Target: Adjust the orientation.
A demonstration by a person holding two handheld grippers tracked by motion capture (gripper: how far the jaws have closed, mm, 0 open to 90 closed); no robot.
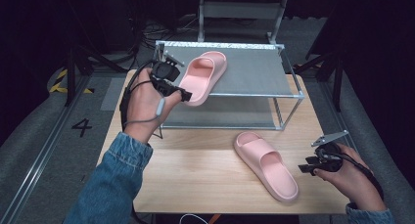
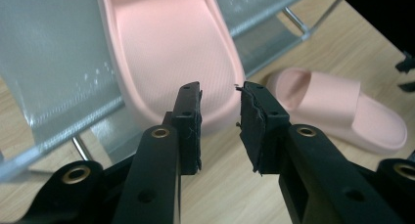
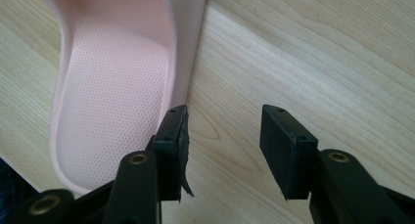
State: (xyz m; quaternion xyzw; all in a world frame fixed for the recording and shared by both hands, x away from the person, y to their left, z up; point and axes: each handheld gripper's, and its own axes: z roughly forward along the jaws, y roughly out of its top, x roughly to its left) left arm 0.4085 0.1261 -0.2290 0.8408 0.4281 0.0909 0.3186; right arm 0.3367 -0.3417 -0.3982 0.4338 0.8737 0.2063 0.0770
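So from where I'm sitting, my left gripper is up at the front-left corner of the metal shoe rack, right at the heel of the pink slide on the top shelf. In the left gripper view that slide has its heel hanging out past the shelf's front rail, and my jaws stand a little apart just short of it with nothing between the pads. I can't quite tell whether the pad tips brush the heel rim or sit just clear of it, since the angle flattens everything there.

The second pink slide lies flat on the wooden table, in front of the rack's right half, angled with its heel toward the near right edge. My right gripper hovers just beside that heel, close to the table's right edge, so there's not much room on that side. In the right gripper view the jaws are well apart over bare wood, and one of them sits right against the slide's side wall, with nothing pinched.

Room-wise, the near left half of the table is wide open, and so is the right stretch of the top shelf. The lower shelf looks free too.
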